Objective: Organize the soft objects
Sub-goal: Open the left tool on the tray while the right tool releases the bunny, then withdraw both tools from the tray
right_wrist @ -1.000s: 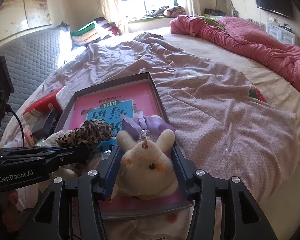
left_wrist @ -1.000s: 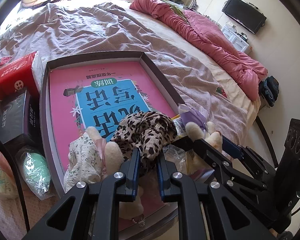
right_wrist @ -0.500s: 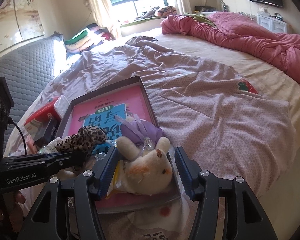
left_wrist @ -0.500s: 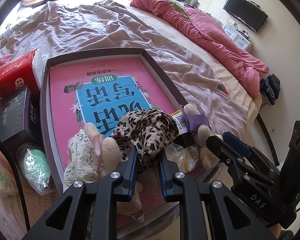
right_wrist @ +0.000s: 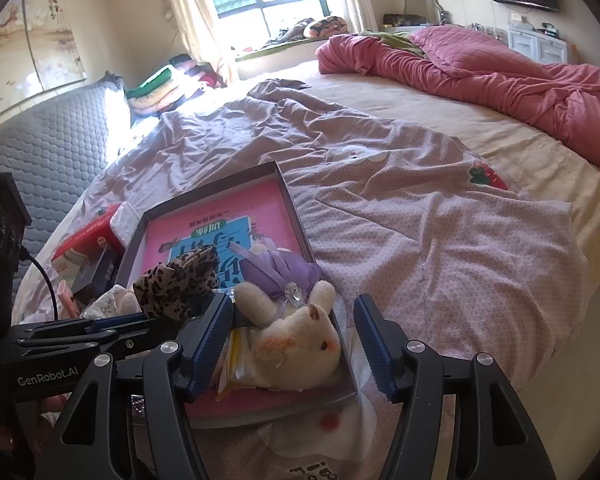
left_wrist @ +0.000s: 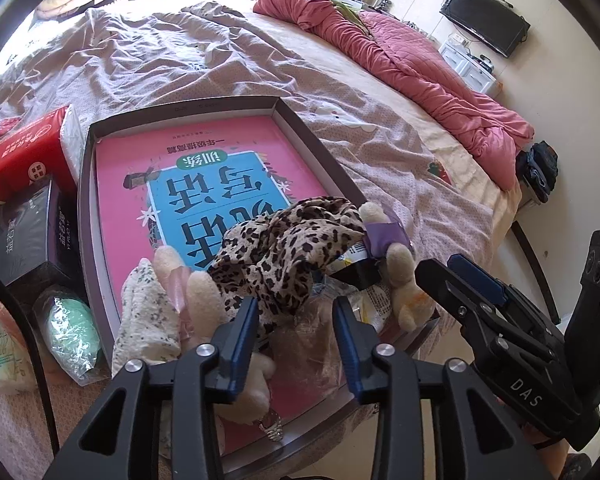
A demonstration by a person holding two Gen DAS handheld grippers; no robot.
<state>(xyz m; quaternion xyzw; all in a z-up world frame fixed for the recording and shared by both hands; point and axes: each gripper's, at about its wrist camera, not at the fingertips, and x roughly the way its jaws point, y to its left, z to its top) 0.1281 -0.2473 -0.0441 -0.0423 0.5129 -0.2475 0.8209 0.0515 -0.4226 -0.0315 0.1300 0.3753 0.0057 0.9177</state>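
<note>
Step judged: placing soft toys in tray [left_wrist: 100, 280] on bed [right_wrist: 420, 220]; release stage; left tool [left_wrist: 296, 320] wide, empty, near leopard cloth [left_wrist: 284, 248]; right tool [right_wrist: 294, 336] wide, empty, straddling plush rabbit [right_wrist: 300, 344]; rabbit cream, purple dress, lying on side at tray's near corner, atop yellow packet [right_wrist: 236, 360]; next likely: lift tools clear, avoid snagging cloth.

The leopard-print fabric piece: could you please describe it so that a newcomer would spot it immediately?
On the bed lies a shallow grey box holding a pink book. At the box's near end, just ahead of the open left claw, sits the leopard-print fabric, between two cream plush toys; it alone has dark spots on tan.
</note>
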